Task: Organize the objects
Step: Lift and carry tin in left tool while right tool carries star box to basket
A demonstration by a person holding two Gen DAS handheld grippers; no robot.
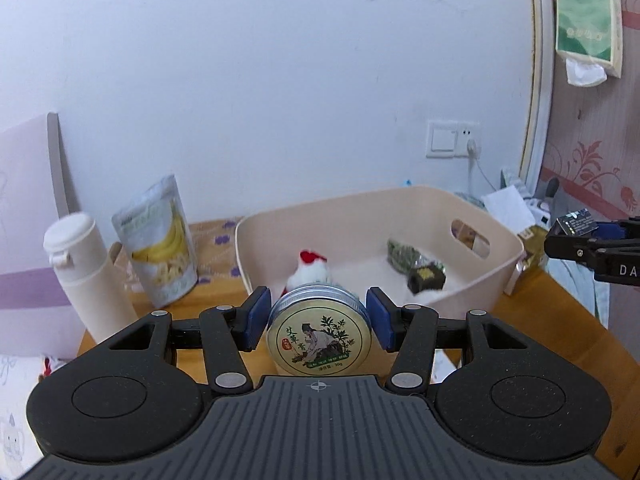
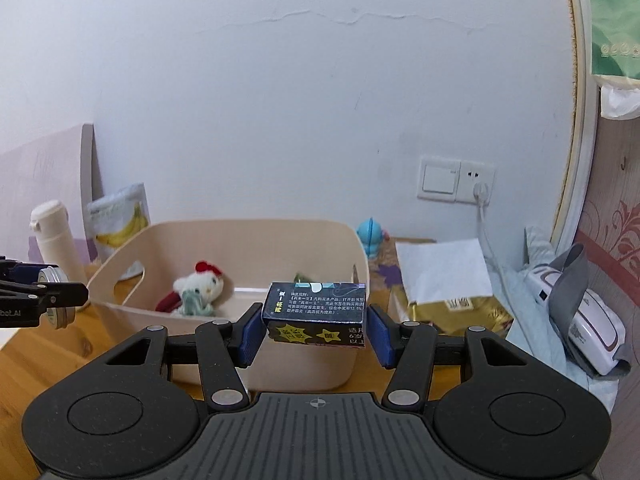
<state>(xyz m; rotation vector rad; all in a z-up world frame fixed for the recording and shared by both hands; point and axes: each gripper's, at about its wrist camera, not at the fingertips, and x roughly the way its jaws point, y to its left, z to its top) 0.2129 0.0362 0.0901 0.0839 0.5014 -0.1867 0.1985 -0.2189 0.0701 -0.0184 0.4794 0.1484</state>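
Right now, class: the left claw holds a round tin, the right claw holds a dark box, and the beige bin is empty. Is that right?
Not quite. The beige bin is not empty: the right wrist view shows a plush toy inside. The left claw does hold the round tin, the right claw the dark box.

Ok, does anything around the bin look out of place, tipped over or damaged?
Mostly tidy. The stuffed toy lies slumped on its side in the bin. The dark box sits slightly tilted in the right gripper. A long crack runs across the wall. Nothing looks spilled.
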